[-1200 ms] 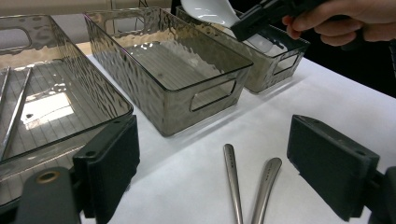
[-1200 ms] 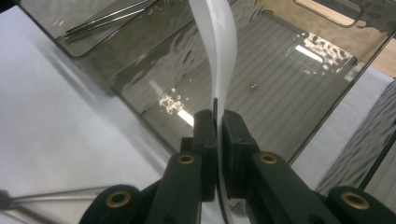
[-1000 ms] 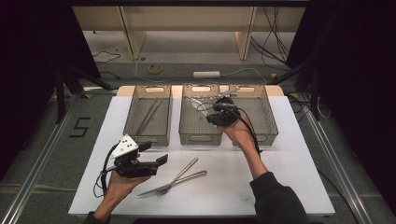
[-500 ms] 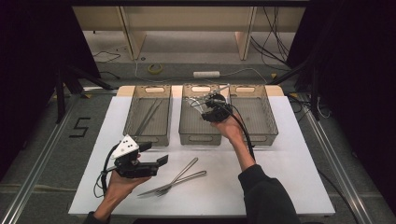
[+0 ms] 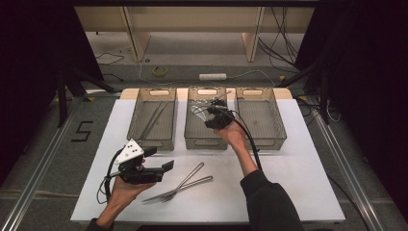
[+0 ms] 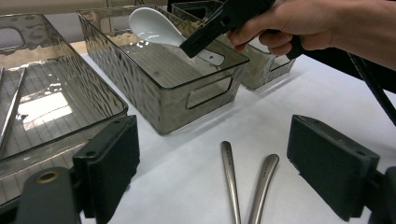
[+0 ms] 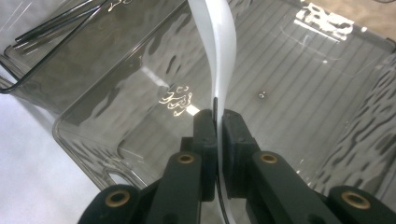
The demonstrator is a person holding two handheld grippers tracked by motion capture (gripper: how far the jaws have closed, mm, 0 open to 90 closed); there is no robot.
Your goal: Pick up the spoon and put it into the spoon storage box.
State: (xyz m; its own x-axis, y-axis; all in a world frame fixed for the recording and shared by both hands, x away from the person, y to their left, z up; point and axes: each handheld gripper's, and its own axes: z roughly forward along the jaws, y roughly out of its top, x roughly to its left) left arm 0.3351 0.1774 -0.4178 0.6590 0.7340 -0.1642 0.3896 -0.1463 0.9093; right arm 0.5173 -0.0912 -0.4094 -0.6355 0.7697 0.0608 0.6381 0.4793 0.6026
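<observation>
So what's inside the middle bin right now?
In the middle bin the white spoon hangs, handle pinched by the right gripper, not yet resting on the ribbed floor. Nothing else shows there; the gripper and hand hide part of the floor.

White desk carries three grey bins in a row, upper centre of frame. Two metal utensils lie bare on it, lower centre.

Two metal utensils on white table, left bin (thin rods inside) — right bin.
</observation>
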